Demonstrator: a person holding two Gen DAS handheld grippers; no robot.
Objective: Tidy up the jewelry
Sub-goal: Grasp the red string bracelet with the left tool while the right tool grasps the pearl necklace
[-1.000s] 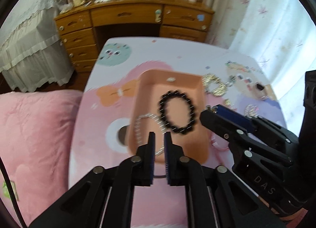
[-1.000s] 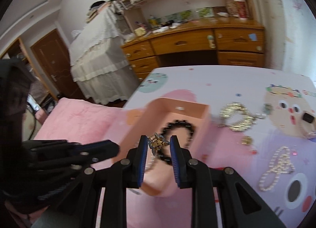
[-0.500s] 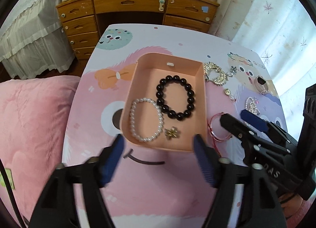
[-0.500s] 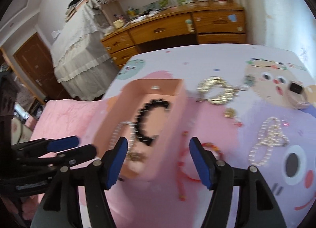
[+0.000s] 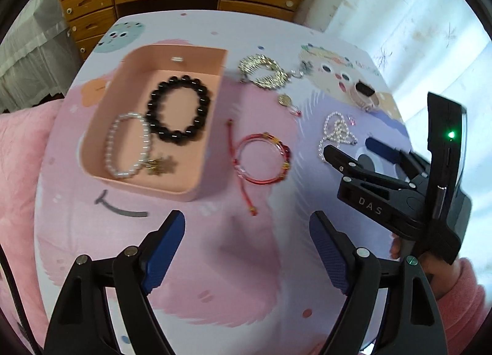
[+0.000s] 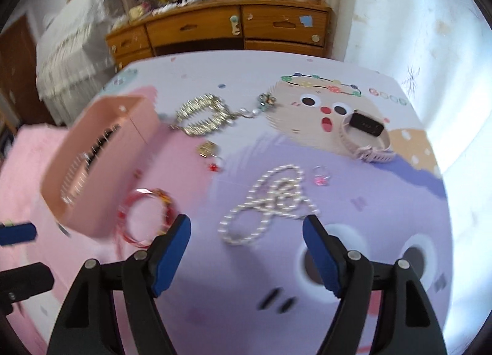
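A peach tray (image 5: 212, 127) (image 6: 101, 201) sits on the cartoon-print table. It holds a black bead bracelet (image 5: 178, 109), a white pearl bracelet (image 5: 127, 145) and a small gold flower charm (image 5: 161, 165). A red bangle (image 5: 261, 158) (image 6: 147, 216) lies just right of the tray. A pearl necklace (image 6: 270, 201) (image 5: 335, 133) lies in front of my right gripper (image 6: 246, 225), which is open and empty. My left gripper (image 5: 247, 225) is open and empty, near the table's front, below the tray and bangle. The right gripper (image 5: 353, 152) also shows in the left wrist view.
A gold chain (image 6: 203, 118) (image 5: 264, 73), a gold pendant (image 6: 209, 149), a small pink ring (image 6: 321, 175) and a pink-strapped watch (image 6: 366, 136) lie further back. A wooden desk (image 6: 221, 29) stands behind the table. A pink cushion (image 5: 21, 139) is at left.
The right gripper opened and dropped the gold flower charm into the tray, then swung right toward the pearl necklace. The left gripper opened wide and shifted right.
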